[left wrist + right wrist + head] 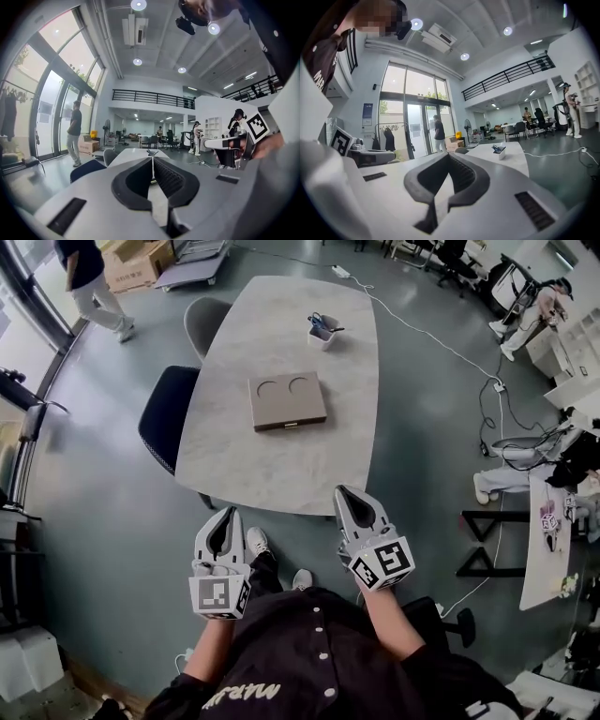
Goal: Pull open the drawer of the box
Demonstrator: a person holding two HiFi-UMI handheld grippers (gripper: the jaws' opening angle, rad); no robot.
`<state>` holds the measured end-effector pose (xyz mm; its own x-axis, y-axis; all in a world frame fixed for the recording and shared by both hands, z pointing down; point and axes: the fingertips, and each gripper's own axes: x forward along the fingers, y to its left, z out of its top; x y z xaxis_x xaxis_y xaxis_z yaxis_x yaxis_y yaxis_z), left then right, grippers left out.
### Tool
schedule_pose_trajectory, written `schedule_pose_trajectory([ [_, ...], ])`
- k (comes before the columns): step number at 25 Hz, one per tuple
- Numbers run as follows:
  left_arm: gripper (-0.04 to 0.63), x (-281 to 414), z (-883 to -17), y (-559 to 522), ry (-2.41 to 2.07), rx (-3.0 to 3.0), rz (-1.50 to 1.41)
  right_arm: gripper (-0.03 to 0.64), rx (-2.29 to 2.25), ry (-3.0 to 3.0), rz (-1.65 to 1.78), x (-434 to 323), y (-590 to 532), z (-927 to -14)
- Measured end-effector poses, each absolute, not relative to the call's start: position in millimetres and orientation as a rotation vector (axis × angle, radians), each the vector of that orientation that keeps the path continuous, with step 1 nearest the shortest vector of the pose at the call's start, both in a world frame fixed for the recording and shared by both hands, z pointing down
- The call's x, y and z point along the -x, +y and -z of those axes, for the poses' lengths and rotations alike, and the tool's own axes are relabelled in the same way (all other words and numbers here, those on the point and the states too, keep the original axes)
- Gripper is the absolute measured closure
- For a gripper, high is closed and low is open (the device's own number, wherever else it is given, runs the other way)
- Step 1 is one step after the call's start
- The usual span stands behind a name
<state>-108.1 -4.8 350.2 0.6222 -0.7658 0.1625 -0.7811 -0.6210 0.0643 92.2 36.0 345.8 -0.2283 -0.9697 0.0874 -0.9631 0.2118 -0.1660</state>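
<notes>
Jaws together and empty on left gripper (229, 514) and right gripper (343, 493).
Ahead, box (287, 400) on table (272, 470), pen cup (322, 332) beyond.

The bench (281, 465) has a pale grey top with a faint, stone-like marbling and a smooth, matt finish. The box (287, 400) on it is smooth, matt grey-brown, like card or painted wood; which one cannot be told. A small brassy strip (292, 425) glints on its front edge. The left gripper (225, 517) and right gripper (348, 495) have light grey, matt plastic shells. The inner faces of their jaws are black, ribbed and rubbery-looking. A chair (169, 418) has a dark blue, cloth-like seat. The floor (103, 502) is smooth grey-green with a dull sheen. The person's shirt (281, 634) is black cloth.
</notes>
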Motion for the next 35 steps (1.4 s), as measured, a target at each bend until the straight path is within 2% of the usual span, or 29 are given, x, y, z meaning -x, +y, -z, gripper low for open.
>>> schedule_pose_trajectory([
  [9, 0.577, 115, -335, -108, -1.266, -2.746, -0.139, 0.62, 2.017, 2.347, 0.239, -98, -71, -326],
  [16, 0.577, 110, -348, -142, -1.181, -2.744, -0.19, 0.62, 2.076, 2.269, 0.304, -118, -102, -329],
  [22, 0.577, 95, -341, -155, -1.2, -2.731, -0.122, 0.62, 2.111, 2.256, 0.391, -139, -121, -352],
  [28, 0.577, 70, -363, -150, -1.144, -2.665, -0.176, 0.62, 2.02, 2.235, 0.604, -148, -136, -386],
  [35, 0.577, 55, -387, -145, -1.08, -2.684, -0.228, 0.618, 1.847, 2.092, 0.978, -154, -171, -471],
])
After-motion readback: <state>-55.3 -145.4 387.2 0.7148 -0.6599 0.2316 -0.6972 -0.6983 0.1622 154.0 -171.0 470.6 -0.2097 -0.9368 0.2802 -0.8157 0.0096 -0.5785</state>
